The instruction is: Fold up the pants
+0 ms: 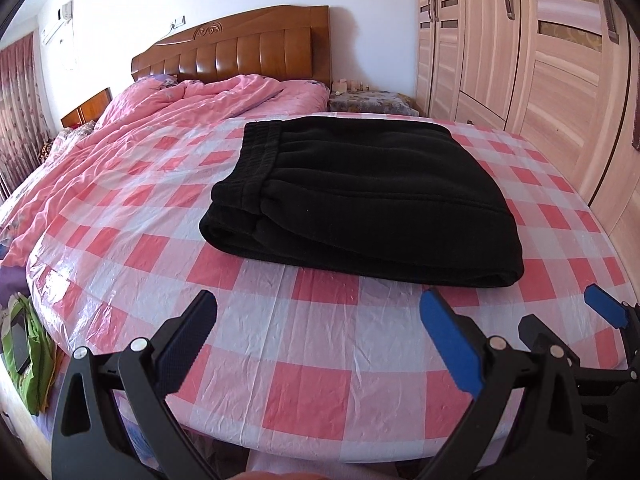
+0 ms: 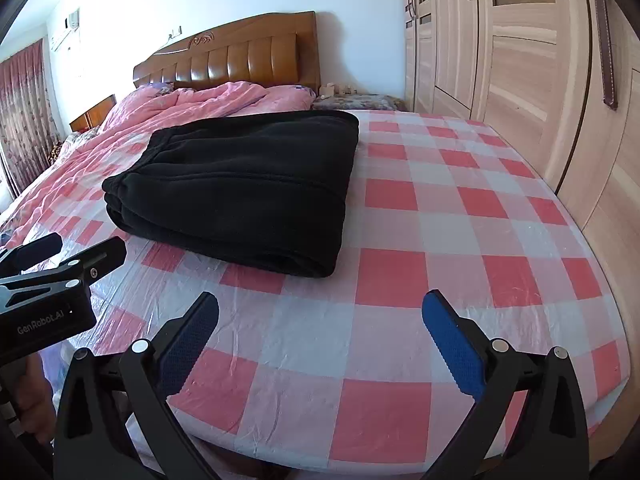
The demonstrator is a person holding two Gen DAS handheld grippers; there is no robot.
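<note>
Both the left tongs (image 1: 318, 314) and right tongs (image 2: 320, 312) hang wide and empty before the folded black pants (image 1: 356, 196) on the checkered bed cover (image 1: 280, 344), only the left view showing their waistband (image 1: 256, 152).

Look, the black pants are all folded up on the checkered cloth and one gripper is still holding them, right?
Not quite. The black pants are folded on the checkered cloth, but nothing holds them. The left wrist view shows the left gripper open and short of the pants; the right wrist view shows the right gripper open too.
</note>
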